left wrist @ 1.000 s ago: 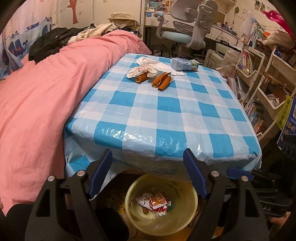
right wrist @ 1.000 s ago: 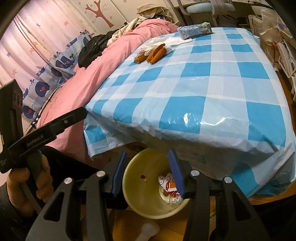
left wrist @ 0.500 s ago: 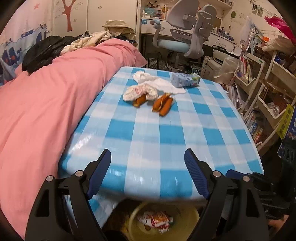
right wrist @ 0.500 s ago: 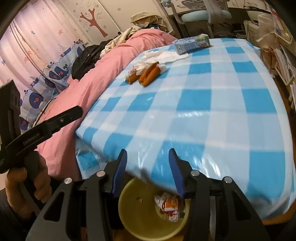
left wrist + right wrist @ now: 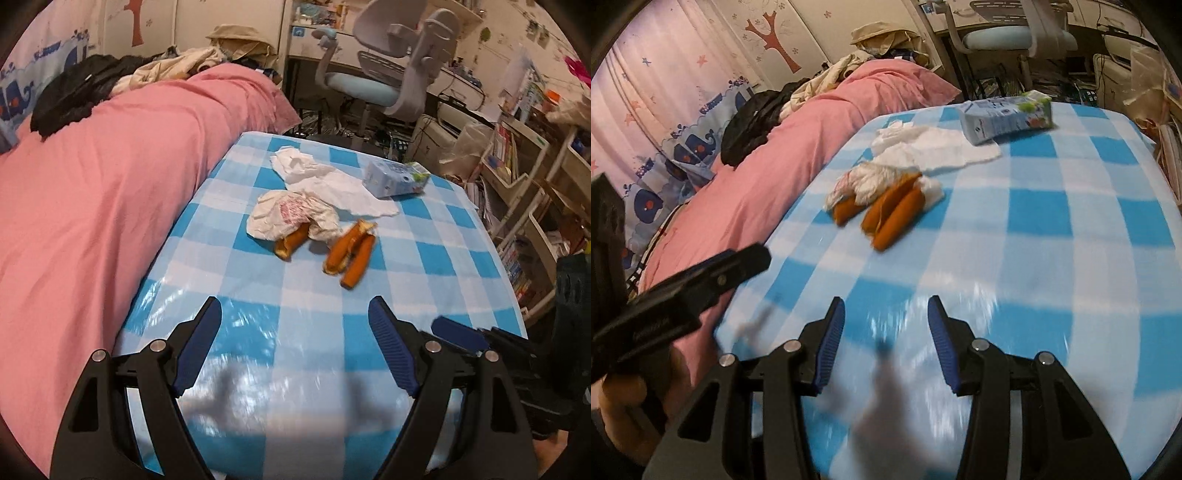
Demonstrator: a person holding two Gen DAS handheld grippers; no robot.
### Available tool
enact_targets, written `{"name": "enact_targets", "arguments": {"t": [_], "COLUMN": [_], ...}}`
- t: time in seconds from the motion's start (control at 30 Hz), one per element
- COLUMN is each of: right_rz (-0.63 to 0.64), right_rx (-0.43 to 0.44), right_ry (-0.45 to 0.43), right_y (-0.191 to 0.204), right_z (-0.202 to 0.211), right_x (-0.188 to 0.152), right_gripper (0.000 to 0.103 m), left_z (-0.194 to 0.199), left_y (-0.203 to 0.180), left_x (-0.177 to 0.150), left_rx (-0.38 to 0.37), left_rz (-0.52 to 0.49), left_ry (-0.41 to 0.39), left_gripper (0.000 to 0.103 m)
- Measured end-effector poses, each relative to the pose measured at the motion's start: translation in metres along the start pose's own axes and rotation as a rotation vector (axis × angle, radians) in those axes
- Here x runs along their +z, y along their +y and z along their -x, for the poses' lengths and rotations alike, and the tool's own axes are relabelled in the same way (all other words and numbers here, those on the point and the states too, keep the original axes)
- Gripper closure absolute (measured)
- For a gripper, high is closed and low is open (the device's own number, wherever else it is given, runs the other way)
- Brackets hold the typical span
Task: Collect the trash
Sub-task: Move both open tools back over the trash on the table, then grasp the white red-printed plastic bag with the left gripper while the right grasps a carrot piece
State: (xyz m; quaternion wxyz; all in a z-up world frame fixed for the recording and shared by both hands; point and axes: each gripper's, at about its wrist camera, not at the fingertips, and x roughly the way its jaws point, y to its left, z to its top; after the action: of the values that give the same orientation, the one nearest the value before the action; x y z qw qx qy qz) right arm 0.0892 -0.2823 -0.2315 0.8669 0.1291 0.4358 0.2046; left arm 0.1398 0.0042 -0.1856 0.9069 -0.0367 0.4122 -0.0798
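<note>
- The left gripper (image 5: 295,343) hovered over the near edge of the tabletop (image 5: 424,258), which was covered in a blue-and-white checked plastic cloth; its jaws stood wide apart with nothing between them.
- The right gripper (image 5: 886,343) hung over the same near edge, its jaws partly apart and empty.
- The trash lay at the far end of the tabletop, well apart from both grippers.
- Two orange peel pieces (image 5: 351,254) lay side by side, touching each other.
- Just to their left, a third orange peel piece (image 5: 291,242) poked out from under a crumpled printed wrapper (image 5: 291,216).
- A white crumpled tissue (image 5: 325,181) lay behind the wrapper, reaching toward a light blue drink carton (image 5: 397,179) lying on its side near the far right corner.
- A pink bedcover (image 5: 92,206) lay against the tabletop's left side, with dark and pale clothes (image 5: 74,92) heaped on its far end.
- A pale office chair (image 5: 388,81) stood beyond the tabletop.
- In the right wrist view, a hand (image 5: 631,410) held the left gripper's handle at the lower left.
</note>
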Motion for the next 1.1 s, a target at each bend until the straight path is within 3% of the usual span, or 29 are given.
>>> {"name": "enact_targets", "arguments": {"t": [0.27,0.57,0.73,0.77,0.83,0.93,1.1], "right_rz": [-0.047,-0.017,0.026,0.03,0.031,0.036,0.03], "right_rx": [-0.032,-0.04,-0.039,-0.035,-0.017,0.0,0.046], "right_ry": [0.03,0.044,0.059,0.062,0.075,0.089,0.085], "right_y": [-0.011,-0.011,-0.012,-0.012,-0.015,-0.016,-0.016], "right_z": [-0.041,-0.057,-0.061,-0.062,-0.06,-0.053,-0.029], "right_x": [0.033,0.052,0.057,0.058,0.058,0.057,0.049], "right_gripper": [0.057,0.061,0.072,0.074,0.077,0.085,0.087], "left_z": [-0.043,-0.095,-0.122,-0.126,-0.133,-0.132,-0.111], "left_y": [0.012,0.01,0.007,0.006,0.006,0.01,0.019], "left_x": [0.039,0.075,0.082,0.083,0.084,0.087,0.091], "left_rx": [-0.015,-0.027,-0.049,-0.058,-0.099,-0.153,-0.225], "left_rz": [0.013,-0.003,-0.011,-0.018,-0.017,0.019,0.071], "left_ry": [0.008,0.028,0.085,0.098,0.118,0.14,0.117], "left_gripper": [0.024,0.024,0.025,0.027,0.057,0.082,0.087]}}
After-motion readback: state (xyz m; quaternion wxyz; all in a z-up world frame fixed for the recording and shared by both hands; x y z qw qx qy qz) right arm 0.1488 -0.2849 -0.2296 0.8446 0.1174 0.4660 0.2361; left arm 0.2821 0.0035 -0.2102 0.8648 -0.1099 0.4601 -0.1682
